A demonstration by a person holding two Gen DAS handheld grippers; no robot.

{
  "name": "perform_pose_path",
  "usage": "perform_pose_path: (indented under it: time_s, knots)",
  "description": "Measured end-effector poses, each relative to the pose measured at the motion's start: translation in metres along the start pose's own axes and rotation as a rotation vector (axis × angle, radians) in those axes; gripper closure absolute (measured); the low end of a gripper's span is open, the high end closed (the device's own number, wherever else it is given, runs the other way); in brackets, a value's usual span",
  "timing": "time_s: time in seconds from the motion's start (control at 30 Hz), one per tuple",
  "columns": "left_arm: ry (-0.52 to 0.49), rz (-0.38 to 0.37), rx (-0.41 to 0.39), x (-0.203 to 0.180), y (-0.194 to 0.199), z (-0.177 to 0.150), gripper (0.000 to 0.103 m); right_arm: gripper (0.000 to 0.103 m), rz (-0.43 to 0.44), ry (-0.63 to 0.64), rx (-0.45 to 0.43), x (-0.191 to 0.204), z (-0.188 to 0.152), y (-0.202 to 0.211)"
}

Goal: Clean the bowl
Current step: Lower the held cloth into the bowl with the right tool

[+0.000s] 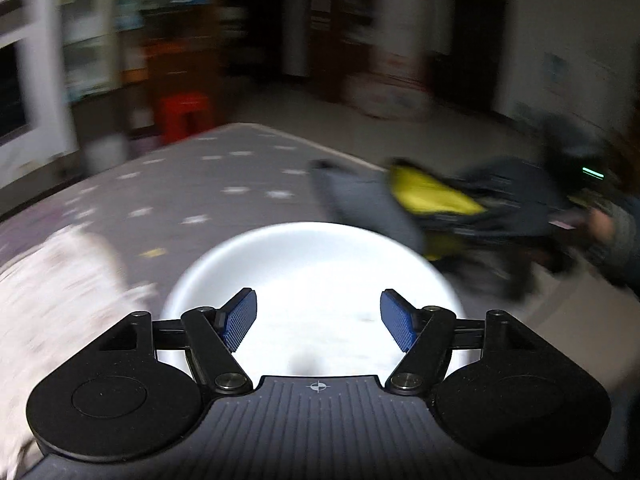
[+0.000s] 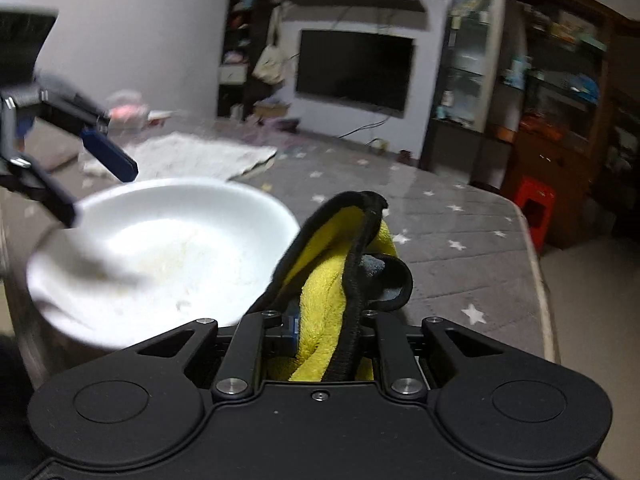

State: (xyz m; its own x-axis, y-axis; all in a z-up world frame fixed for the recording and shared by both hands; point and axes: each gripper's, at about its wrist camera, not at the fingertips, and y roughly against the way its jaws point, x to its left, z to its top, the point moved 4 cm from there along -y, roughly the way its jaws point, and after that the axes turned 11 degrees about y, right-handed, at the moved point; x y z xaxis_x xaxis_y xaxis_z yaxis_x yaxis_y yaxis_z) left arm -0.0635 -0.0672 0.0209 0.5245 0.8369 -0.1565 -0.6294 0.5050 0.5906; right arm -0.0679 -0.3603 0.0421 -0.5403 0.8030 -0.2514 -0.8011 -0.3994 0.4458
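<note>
White towel (image 2: 188, 156) beyond bowl (image 2: 160, 248), television (image 2: 354, 70) behind.

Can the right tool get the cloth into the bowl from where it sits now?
Probably yes: the right tool grips the yellow cloth beside the bowl; nothing visible between them.

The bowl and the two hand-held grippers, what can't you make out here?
- Bowl near rim: left wrist view, hidden behind the left hand-held gripper.
- Bowl's residue: right wrist view, motion blur.
- Right hand-held gripper pads: covered by the yellow cloth.
- Background room: left wrist view, blurred.
</note>
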Motion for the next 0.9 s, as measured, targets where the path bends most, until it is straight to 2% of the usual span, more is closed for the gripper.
perform_pose_path:
  time_s: [0.03,0.13,0.27,0.43,0.57,0.63,0.73,0.9]
  knots:
    - [0.036,0.067,-0.009,0.007,0.002,-0.002,0.033,0.086,-0.005,-0.011,-0.013,0.001,0.003,0.005]
    - [0.163,0.155,0.007,0.026,0.004,-0.010,0.033,0.086,-0.002,-0.021,-0.048,0.009,0.012,0.017]
    - [0.294,0.150,0.049,0.040,0.005,-0.021,0.033,0.086,0.037,-0.019,-0.069,0.024,0.022,0.020]
    - [0.315,0.137,0.071,0.031,-0.002,-0.032,0.038,0.086,0.119,0.008,-0.083,0.048,0.035,0.009]
    - [0.342,0.141,0.093,0.032,-0.005,-0.047,0.043,0.086,0.168,0.006,-0.030,0.061,0.041,-0.011]
    - [0.384,0.124,0.120,0.037,-0.011,-0.053,0.055,0.086,0.177,0.021,-0.002,0.066,0.041,-0.018]
    - [0.398,0.139,0.140,0.037,-0.018,-0.055,0.066,0.085,0.191,0.058,0.049,0.075,0.040,-0.026]
    - [0.385,0.176,0.143,0.029,-0.024,-0.059,0.069,0.077,0.184,0.107,0.069,0.088,0.043,-0.023]
